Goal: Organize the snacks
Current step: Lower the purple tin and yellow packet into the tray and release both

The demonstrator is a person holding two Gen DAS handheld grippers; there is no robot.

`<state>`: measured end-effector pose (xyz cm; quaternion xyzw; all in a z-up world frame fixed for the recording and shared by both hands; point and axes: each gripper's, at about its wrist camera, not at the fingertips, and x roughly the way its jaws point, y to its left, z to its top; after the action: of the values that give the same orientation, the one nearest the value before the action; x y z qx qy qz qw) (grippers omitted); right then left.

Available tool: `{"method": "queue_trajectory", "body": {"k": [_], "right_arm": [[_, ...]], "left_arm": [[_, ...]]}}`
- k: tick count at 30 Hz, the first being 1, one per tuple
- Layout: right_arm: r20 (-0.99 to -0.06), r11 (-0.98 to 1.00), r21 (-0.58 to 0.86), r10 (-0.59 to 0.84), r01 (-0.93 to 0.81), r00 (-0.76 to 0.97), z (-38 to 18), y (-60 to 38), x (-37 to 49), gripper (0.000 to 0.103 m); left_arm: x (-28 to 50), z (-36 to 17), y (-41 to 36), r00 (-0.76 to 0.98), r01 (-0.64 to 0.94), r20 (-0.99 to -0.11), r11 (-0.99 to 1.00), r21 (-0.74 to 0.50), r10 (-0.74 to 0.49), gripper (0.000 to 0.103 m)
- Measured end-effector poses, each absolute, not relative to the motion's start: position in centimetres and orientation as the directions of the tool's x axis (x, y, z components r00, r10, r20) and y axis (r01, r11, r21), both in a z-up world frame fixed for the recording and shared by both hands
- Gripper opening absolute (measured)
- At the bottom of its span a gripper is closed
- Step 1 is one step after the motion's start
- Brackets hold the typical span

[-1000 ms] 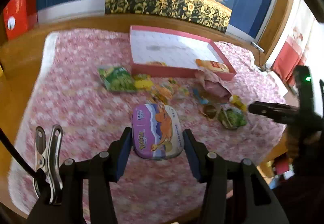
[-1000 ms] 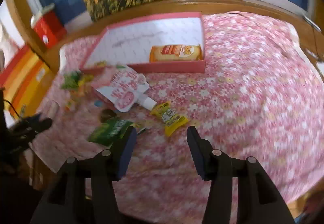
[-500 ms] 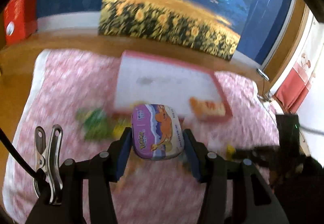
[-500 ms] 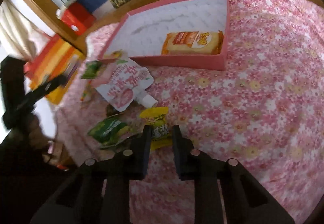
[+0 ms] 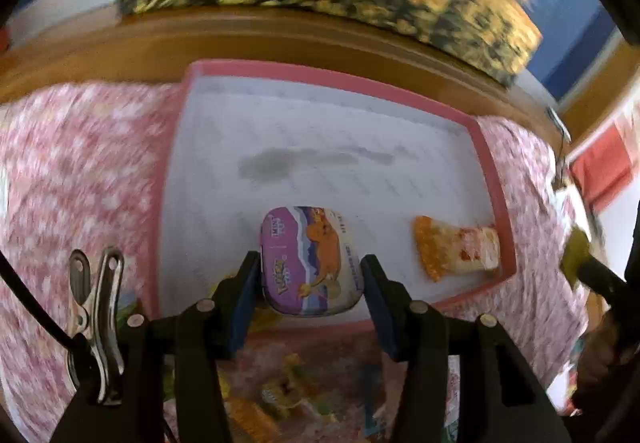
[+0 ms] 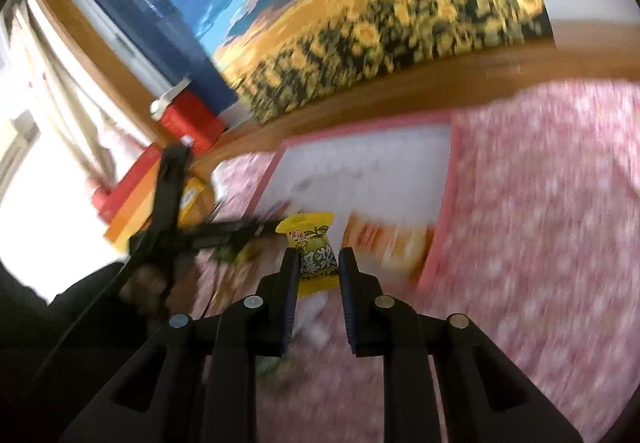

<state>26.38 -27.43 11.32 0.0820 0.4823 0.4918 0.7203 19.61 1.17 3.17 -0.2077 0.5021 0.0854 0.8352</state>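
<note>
Purple tin (image 5: 310, 263) clamped in left tool (image 5: 308, 275) above pink tray (image 5: 494, 179); right tool (image 6: 319, 263) clamped on yellow packet (image 6: 314, 251) near tray.

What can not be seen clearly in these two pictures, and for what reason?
- Loose snacks near the tray's front wall: left wrist view, blurred and partly behind the left gripper holding the purple tin.
- Orange packet in the pink tray: right wrist view, motion blur hides its print.
- Yellow packet: its lower end is hidden between the fingers of the right gripper.
</note>
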Motion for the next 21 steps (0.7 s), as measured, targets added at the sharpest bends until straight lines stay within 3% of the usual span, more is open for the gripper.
{"method": "queue_trajectory", "body": {"k": [13,21], "right_arm": [[-0.815,0.701,0.269,0.531,-0.661,0.231,7.5,-19.1,31.6,0.021],[-0.824,0.718,0.288,0.523,-0.633,0.219,6.5,-19.1,32.8,0.021]], "left_arm": [[17.8,2.9,2.2,0.488,-0.343,-0.873,0.92,-0.189,0.003,0.053],[17.5,5.5,2.3,0.579,-0.286,-0.81,0.906,-0.312,-0.096,0.053]]}}
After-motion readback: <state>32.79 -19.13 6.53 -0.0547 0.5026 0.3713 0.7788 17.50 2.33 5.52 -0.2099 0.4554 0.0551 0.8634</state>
